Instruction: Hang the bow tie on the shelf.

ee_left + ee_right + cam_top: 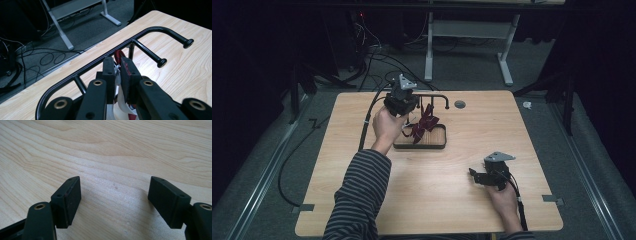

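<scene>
Two grippers were in your hands. Your left gripper (117, 75) had its jaws pressed together on a dark red and white strip of ribbon-like fabric (426, 121), held just below the top bar of a black metal rack with knobbed prongs (140, 33). From above, that left gripper (408, 111) sat toward 11 o'clock of the light wooden table (362, 200), and the fabric hung from it into a shallow dark-rimmed rectangular tray (438, 144) near the table's middle. Your striped sleeve (359, 195) reached up to it from 6 o'clock. Your right gripper (113, 202) had its jaws wide apart with nothing between them, over bare wood. Seen from above, that right gripper (474, 175) lay toward 4 o'clock, well apart from the tray.
</scene>
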Motion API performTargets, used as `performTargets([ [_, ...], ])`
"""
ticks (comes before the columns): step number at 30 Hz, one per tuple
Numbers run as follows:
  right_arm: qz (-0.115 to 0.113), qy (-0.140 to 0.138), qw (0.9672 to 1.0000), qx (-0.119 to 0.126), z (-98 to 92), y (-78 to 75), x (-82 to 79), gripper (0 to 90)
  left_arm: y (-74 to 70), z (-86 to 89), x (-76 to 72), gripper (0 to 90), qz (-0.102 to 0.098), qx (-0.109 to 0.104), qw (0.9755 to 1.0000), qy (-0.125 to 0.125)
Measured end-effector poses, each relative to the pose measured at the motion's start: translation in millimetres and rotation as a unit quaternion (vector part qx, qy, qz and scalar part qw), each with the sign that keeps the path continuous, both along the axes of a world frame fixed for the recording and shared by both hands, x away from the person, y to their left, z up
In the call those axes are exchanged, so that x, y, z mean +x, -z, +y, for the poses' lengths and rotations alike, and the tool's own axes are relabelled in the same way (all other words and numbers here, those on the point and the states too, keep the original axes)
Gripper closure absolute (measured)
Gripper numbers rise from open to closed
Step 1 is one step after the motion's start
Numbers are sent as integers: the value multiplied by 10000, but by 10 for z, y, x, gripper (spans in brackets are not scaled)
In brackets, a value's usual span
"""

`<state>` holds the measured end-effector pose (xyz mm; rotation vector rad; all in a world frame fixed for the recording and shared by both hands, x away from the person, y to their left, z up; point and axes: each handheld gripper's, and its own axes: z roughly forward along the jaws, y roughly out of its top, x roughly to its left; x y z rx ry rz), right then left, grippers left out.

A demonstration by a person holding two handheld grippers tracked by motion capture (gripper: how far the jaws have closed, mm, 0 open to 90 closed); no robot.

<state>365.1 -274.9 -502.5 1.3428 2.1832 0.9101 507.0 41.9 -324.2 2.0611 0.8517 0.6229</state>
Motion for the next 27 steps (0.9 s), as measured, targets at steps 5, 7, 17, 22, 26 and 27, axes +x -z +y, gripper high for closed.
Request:
performTargets([
  [5,0,-1,10000,-1,0,0,0,279,23,3,13,805,51,56,10000,-22],
  [7,-4,-1,10000,3,0,1,0,279,19,6,8,800,44,54,10000,-23],
  [17,-3,1,10000,6,1,1,1,279,-13,56,-80,737,2,-25,10000,2],
  [22,-9,-3,10000,1,0,1,1,279,-17,130,-151,703,-26,-138,9999,13],
  [26,-9,-5,10000,-3,0,1,1,279,-19,199,-209,686,-57,-216,9997,17],
  [27,-9,-5,10000,-1,0,1,1,279,-15,225,-225,683,-57,-230,9997,24],
])
